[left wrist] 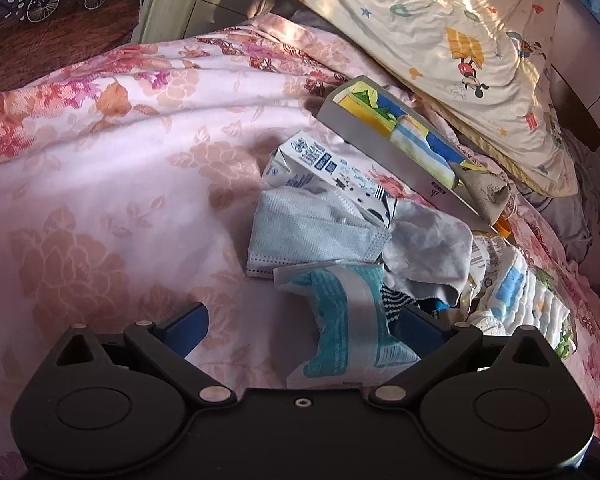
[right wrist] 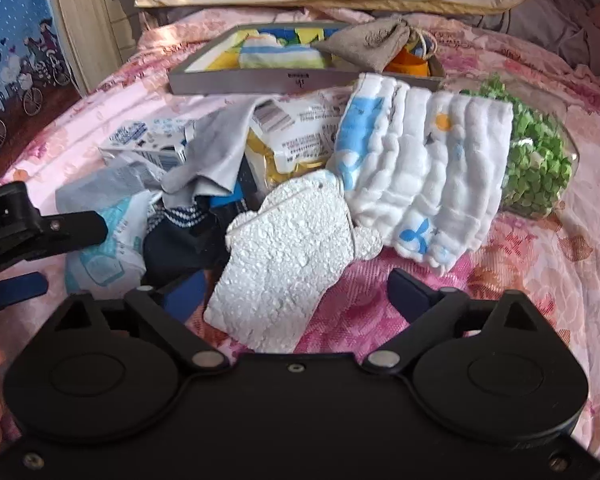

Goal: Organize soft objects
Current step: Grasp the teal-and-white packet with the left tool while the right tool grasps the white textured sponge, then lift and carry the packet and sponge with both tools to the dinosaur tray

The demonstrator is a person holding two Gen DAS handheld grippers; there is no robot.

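A pile of soft things lies on a pink floral bedspread (left wrist: 112, 184). My left gripper (left wrist: 306, 328) is open low over a teal-and-white packet (left wrist: 340, 320), which lies between its blue fingers without being pressed. Beyond it are a pale face mask (left wrist: 300, 232), a grey cloth (left wrist: 432, 256) and a milk carton (left wrist: 324, 172). My right gripper (right wrist: 298, 292) is open around a white foam piece (right wrist: 284, 264); neither pad touches it. A white quilted cloth (right wrist: 428, 168) with blue prints lies just past it, and a dark striped sock (right wrist: 180, 216) to its left.
A grey tray (right wrist: 260, 78) at the back holds folded yellow and blue cloths and a grey-brown pouch (right wrist: 364, 46). A bag of green bits (right wrist: 540, 168) sits right; a cartoon-print pillow (left wrist: 440, 40) lies behind. The left tool's black body (right wrist: 16, 220) is close on the left.
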